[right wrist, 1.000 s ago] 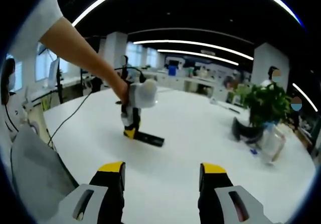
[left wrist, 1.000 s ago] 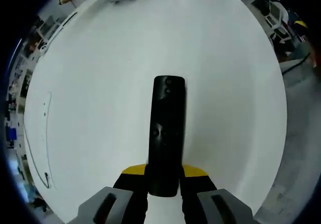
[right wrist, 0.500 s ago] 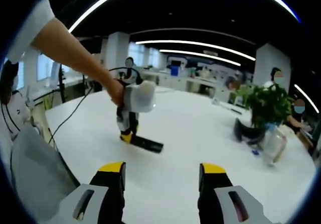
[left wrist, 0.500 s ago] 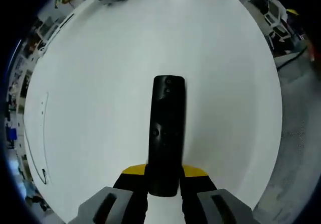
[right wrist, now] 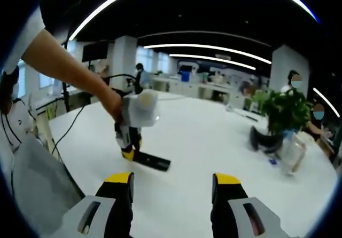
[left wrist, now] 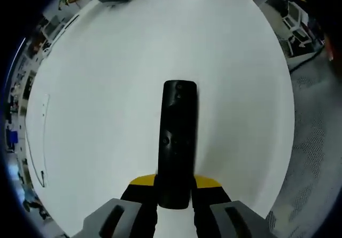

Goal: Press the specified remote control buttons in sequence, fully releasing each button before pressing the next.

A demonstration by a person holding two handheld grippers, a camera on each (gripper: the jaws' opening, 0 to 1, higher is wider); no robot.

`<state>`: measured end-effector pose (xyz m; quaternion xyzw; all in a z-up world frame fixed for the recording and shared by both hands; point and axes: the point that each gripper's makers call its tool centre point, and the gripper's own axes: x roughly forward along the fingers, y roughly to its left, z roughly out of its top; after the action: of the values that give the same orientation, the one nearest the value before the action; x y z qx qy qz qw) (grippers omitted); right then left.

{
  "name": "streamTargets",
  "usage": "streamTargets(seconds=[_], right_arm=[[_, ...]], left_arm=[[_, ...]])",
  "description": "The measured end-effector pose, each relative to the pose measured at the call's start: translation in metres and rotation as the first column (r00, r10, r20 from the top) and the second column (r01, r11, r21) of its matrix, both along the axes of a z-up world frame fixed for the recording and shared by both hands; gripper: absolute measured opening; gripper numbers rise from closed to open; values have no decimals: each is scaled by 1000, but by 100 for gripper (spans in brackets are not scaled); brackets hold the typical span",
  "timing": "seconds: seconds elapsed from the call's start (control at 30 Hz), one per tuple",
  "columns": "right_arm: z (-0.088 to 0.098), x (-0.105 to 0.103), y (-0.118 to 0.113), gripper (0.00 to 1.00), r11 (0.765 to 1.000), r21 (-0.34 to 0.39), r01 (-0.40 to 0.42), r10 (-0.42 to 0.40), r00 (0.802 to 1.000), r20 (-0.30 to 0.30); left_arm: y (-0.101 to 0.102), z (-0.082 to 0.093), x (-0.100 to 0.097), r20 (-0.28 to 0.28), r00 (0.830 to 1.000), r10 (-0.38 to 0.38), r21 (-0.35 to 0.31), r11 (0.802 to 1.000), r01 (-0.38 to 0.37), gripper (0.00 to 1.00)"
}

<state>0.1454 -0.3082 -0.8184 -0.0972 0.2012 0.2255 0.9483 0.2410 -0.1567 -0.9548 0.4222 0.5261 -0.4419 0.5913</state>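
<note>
Left gripper view: remote still clamped at its near end in left gripper, carried over white table; right gripper view: right gripper open, empty, no button pressed yet.

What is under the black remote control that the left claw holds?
Under the remote control lies the bare white table. The left claw grips its near end, and that end hides the table directly beneath it.
</note>
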Motion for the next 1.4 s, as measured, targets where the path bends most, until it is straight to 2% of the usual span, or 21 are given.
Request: streamTargets(seconds=[0.2, 0.37, 0.5, 0.63, 0.77, 0.9, 1.07, 1.4], right_arm=[[-5, 1, 1, 57, 1000, -17, -1, 1, 1000, -26], [-9, 2, -1, 56, 1000, -30, 9, -11, 999, -44], [-13, 1, 1, 57, 1000, -27, 4, -5, 998, -70], [-10, 1, -1, 55, 1000, -9, 14, -15, 998, -62], [-6, 1, -7, 50, 997, 52, 48, -44, 996, -73], [-7, 1, -17, 44, 995, 52, 90, -86, 994, -72], [-8, 1, -17, 38, 994, 47, 96, -92, 993, -79], [-9, 0, -14, 27, 991, 93, 99, -87, 988, -125]], left_arm=[[-1, 0, -4, 3, 1000, 16, 6, 1000, -16, 23], [-3, 0, -15, -1, 1000, 11, 6, 1000, -11, 23], [-3, 1, -25, 6, 999, 33, -26, 999, -32, 23], [-4, 1, -34, 10, 998, 56, -49, 997, -55, 23], [-7, 1, -46, 15, 998, 64, -56, 996, -63, 23], [-8, 2, -56, 15, 995, 96, -77, 993, -95, 23], [-8, 2, -65, 21, 992, 126, -106, 987, -123, 23], [-12, 2, -85, 28, 994, 103, -138, 986, -98, 23]])
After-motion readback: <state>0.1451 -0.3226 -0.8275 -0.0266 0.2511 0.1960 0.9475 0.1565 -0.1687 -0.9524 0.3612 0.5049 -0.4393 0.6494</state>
